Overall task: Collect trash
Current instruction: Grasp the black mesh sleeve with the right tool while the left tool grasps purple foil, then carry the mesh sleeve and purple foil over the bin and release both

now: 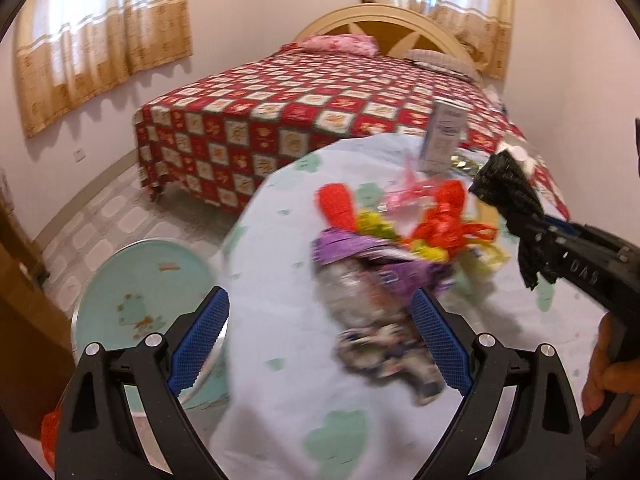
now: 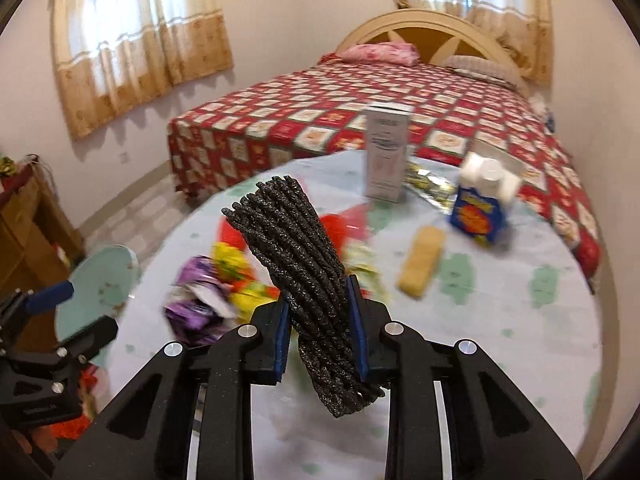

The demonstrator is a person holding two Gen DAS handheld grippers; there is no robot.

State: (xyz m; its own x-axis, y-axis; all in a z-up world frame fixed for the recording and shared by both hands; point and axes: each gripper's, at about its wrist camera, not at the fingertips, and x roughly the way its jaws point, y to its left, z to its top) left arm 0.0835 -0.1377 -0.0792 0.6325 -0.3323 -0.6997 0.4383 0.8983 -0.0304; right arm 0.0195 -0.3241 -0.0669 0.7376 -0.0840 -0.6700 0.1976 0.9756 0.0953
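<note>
A round table [image 1: 288,360] with a pale cloth holds a heap of trash. A crumpled silver and purple wrapper [image 1: 372,300] lies just ahead of my open left gripper [image 1: 320,336], between its blue pads. Red [image 1: 444,216], yellow and pink wrappers lie behind it. My right gripper [image 2: 320,320] is shut on a folded black bag [image 2: 304,264], held above the table; it also shows in the left wrist view [image 1: 508,188]. In the right wrist view the purple wrapper [image 2: 196,300] lies left of the bag.
A white box [image 2: 386,152] stands at the table's far side, with a blue carton [image 2: 480,208] and a yellow bar [image 2: 422,260] nearby. A round teal stool [image 1: 140,292] stands left of the table. A bed [image 1: 320,112] with a red checked cover is behind.
</note>
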